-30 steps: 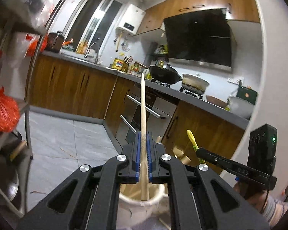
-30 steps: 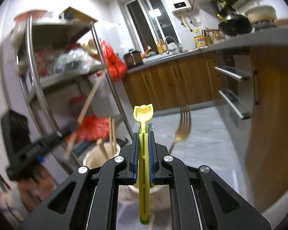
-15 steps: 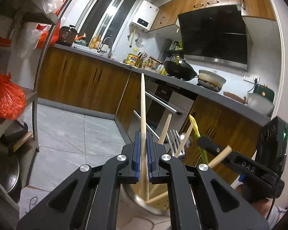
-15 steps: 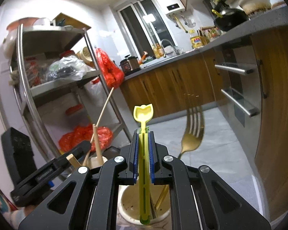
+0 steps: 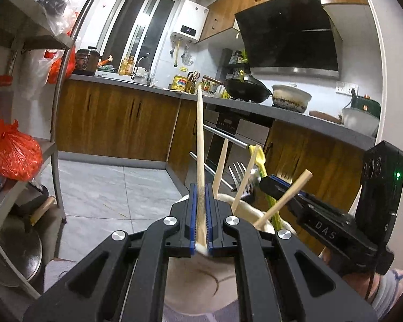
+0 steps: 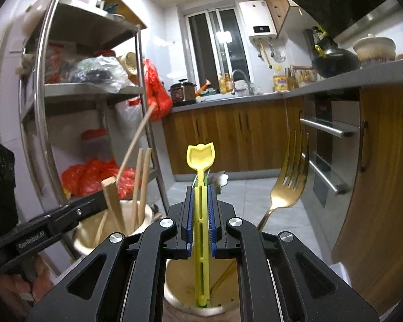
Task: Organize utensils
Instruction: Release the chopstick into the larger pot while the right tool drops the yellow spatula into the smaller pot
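A: Left wrist view: the left claw (image 5: 200, 214) pinches a wooden chopstick (image 5: 199, 139) between its blue pads, the stick rising upright over a cream utensil jar (image 5: 264, 221) directly below.

B: What sits in that jar?

A: More wooden sticks (image 5: 220, 165) and a fork (image 5: 240, 173). The right claw (image 5: 271, 183) comes in from the right, pinching a yellow-green plastic utensil (image 5: 258, 158) above the jar's far side.

B: And the right wrist view?

A: The right claw (image 6: 200, 214) is pressed onto the yellow-green plastic utensil (image 6: 200, 158), whose lower end reaches into the utensil jar (image 6: 174, 281). A gold fork (image 6: 287, 187) leans out of that jar. At left, the left claw (image 6: 94, 206) holds the wooden chopstick (image 6: 134, 145) beside another cream pot (image 6: 88, 230) holding sticks.
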A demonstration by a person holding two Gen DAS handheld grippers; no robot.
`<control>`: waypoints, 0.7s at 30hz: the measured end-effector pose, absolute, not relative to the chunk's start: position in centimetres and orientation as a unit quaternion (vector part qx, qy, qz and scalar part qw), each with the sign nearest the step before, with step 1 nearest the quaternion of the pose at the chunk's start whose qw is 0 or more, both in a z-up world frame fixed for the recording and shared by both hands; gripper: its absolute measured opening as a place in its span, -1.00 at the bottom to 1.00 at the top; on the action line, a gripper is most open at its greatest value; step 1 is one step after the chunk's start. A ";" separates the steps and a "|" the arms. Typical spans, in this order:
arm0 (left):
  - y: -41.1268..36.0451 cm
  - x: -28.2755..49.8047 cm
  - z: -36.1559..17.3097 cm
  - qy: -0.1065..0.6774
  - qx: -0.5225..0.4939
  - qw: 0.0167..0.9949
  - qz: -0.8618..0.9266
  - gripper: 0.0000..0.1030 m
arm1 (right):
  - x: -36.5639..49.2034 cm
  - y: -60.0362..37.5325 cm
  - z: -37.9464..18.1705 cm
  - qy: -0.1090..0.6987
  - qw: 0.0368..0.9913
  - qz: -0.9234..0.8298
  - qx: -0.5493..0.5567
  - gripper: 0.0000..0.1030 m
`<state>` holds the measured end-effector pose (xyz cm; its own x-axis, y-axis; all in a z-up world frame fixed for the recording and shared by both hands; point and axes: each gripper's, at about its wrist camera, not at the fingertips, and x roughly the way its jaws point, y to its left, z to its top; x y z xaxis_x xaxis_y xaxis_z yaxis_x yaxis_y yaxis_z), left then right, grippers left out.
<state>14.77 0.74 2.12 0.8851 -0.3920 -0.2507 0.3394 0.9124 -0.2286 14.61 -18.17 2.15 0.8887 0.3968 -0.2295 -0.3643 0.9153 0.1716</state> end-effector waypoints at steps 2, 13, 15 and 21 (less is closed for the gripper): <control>0.7 14.3 2.2 0.150 -0.079 0.967 -0.189 -0.90 | 14.5 -18.4 2.1 0.136 0.969 0.198 0.062 -0.80; 0.0 12.8 2.6 0.162 -0.022 0.971 -0.177 -0.89 | 14.1 -19.6 0.9 0.220 0.953 0.191 0.084 -0.80; 0.1 12.8 2.7 0.164 -0.023 0.970 -0.176 -0.89 | 14.1 -19.6 0.7 0.230 0.951 0.190 0.085 -0.80; 0.3 12.6 2.9 0.165 -0.022 0.971 -0.172 -0.89 | 14.1 -19.0 0.7 0.245 0.950 0.180 0.070 -0.79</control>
<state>12.62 0.33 2.91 0.8860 -0.3421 -0.3131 0.3278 0.9395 -0.0992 14.13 -19.04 0.73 0.8155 0.3764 -0.4396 -0.3079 0.9254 0.2210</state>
